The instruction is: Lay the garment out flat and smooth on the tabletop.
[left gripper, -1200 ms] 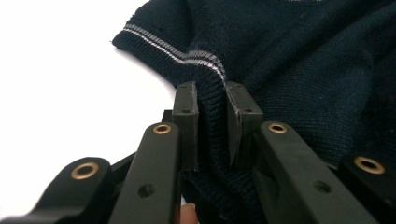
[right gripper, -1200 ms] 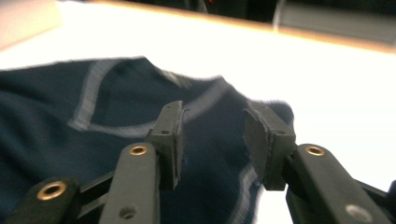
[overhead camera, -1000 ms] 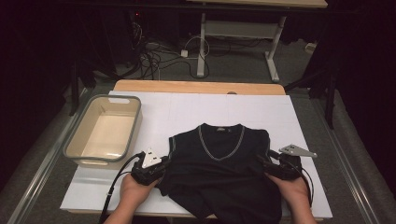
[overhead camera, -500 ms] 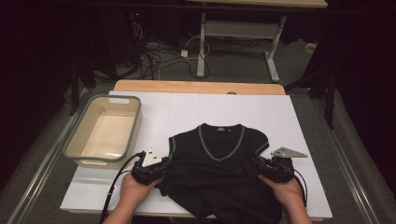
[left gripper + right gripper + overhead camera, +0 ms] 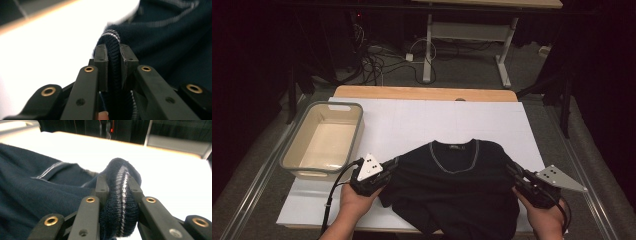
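Left tool (image 5: 393, 165) and right tool (image 5: 512, 172) both clamped (hands apparently slightly raised).

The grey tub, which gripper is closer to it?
Left. The left gripper sits right beside the grey tub, holding the sweater. The right gripper grips the sweater's far side.

dark room; grey carpet floor (image 5: 472, 75), tangled cables (image 5: 377, 60), a metal-legged desk (image 5: 462, 30) behind.

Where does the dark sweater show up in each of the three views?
High view: sweater, bottom centre, on the white table.
Left gripper view: right side, ribbed edge between the jaws.
Right gripper view: left side, striped edge between the jaws.
Shared landmark: its grey-striped V-neck collar.
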`<state>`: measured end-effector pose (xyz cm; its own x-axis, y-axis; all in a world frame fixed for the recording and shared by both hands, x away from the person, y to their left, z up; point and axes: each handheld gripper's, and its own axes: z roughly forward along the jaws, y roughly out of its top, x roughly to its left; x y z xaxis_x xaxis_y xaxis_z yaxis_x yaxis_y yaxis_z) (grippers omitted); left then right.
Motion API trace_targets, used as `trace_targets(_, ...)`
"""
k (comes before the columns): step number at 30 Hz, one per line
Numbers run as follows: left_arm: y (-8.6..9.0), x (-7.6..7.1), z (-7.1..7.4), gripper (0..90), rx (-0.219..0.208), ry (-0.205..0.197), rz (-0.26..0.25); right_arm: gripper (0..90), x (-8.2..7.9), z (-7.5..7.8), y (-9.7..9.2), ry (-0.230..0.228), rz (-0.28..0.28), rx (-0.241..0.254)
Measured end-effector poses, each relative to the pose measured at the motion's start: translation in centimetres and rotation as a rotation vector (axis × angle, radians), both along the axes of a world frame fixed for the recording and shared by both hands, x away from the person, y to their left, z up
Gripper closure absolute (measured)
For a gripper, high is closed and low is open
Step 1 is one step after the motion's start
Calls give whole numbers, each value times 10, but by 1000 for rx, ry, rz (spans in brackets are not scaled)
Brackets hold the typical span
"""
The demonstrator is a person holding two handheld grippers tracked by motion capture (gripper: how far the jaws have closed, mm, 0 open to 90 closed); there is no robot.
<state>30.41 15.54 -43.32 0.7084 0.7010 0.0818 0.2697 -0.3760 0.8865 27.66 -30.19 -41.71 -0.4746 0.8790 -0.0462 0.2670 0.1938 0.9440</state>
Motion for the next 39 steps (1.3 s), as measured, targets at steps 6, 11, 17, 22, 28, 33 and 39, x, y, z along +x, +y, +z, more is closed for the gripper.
trace_targets(6,-12,40,36,766,-72,27,13,779,30,43,7,-41,2,-41)
trace_targets(11,-44,112,40,767,32,107,55,784,121,38,23,154,-11,-84)
trace_targets(17,-26,139,109,741,-67,-104,253,702,156,96,32,-7,-91,-20)
trace_targets(22,-22,147,76,503,-33,64,240,417,161,86,23,72,-138,-24)
trace_targets(28,-31,101,20,484,-5,124,102,404,125,36,23,134,-95,-39)
trace_targets(33,-23,51,-18,470,15,164,4,404,78,-1,24,156,-50,-60)
trace_targets(39,2,-1,-41,444,-27,207,-33,399,24,-39,18,196,-23,-78)
